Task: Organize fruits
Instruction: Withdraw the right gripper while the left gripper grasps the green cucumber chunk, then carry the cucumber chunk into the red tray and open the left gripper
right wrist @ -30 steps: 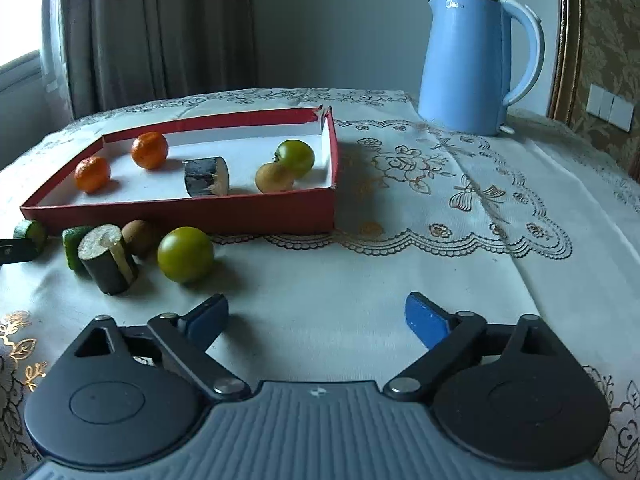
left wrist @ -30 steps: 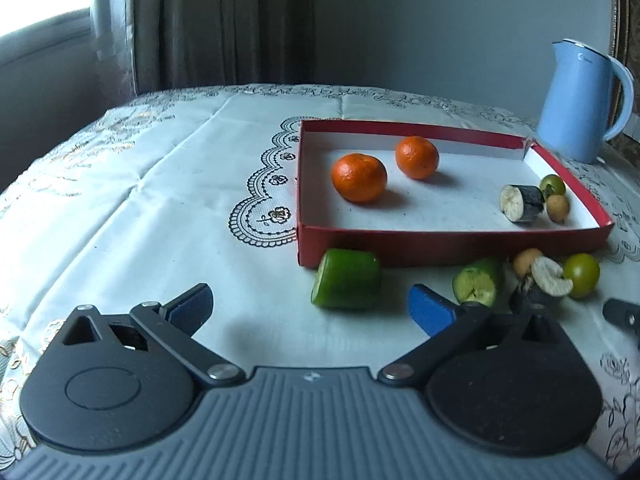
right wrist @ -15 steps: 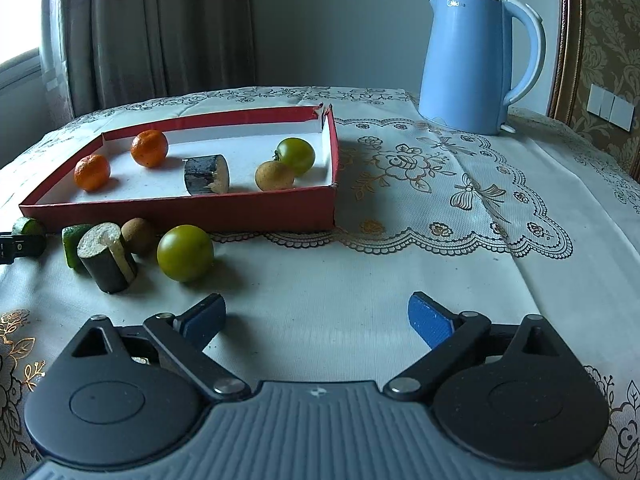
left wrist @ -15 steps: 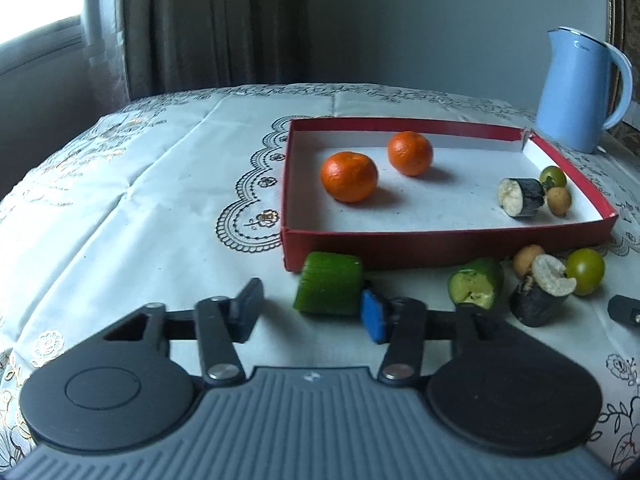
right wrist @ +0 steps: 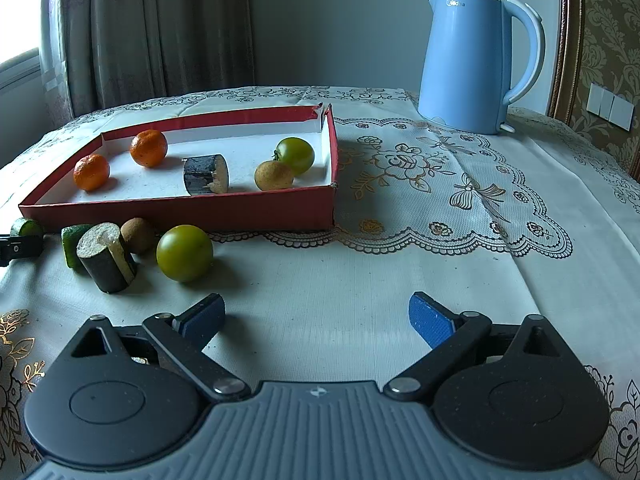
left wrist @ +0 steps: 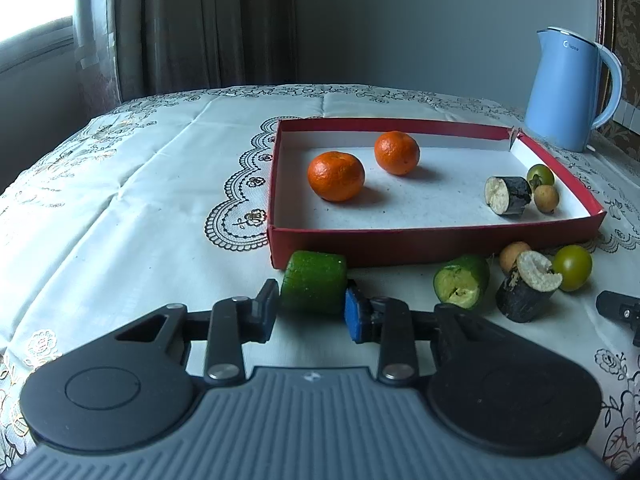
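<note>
Step in hand: your left hand-held gripper (left wrist: 310, 310) is closing on the green cucumber piece (left wrist: 313, 281), which lies on the table (left wrist: 140, 208) just before the red tray (left wrist: 436, 240).
Right hand-held gripper (right wrist: 316, 318): released, empty.
Next: lift clear of the tray wall, then place inside.
Writing: kettle (right wrist: 472, 60) logo, too small to read.

A table under a white embroidered tablecloth (right wrist: 400, 280) carries a red tray (right wrist: 180, 212), a blue kettle (right wrist: 472, 60) behind it, and, loose before the tray's front wall, two green cucumber pieces (left wrist: 314, 286), a dark-skinned chunk (right wrist: 106, 258), a brown fruit (right wrist: 138, 234) and a green tomato (right wrist: 184, 253)
</note>
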`<state>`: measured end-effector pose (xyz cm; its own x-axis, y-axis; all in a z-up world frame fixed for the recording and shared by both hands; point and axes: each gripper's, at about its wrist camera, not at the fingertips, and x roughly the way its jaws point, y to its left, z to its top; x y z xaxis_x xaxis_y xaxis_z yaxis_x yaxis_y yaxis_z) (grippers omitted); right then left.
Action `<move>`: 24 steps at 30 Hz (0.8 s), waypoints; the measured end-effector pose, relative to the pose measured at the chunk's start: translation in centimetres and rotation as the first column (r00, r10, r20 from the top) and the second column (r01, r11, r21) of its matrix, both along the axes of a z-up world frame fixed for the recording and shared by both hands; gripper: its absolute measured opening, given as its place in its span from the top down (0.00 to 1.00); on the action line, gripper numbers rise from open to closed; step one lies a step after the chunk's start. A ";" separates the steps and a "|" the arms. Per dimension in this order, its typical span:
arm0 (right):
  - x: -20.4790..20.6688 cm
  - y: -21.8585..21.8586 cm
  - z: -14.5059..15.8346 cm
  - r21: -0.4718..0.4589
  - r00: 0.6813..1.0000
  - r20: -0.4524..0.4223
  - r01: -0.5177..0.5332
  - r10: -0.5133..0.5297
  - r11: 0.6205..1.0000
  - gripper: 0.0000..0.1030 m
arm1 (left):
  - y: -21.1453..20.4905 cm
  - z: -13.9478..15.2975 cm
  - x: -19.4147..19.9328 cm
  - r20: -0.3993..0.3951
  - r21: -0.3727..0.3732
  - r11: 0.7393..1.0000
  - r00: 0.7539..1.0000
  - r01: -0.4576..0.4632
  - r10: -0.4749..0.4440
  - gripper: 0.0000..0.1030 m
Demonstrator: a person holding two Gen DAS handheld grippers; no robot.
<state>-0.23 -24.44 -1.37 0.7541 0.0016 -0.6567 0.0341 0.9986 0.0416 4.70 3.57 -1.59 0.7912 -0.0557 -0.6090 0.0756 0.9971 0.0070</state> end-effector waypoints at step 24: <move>0.0 0.0 0.0 0.000 1.000 -0.001 0.000 0.000 1.000 0.03 | -2.2 5.1 3.7 0.067 -0.020 0.996 0.994 0.088 -0.087 0.70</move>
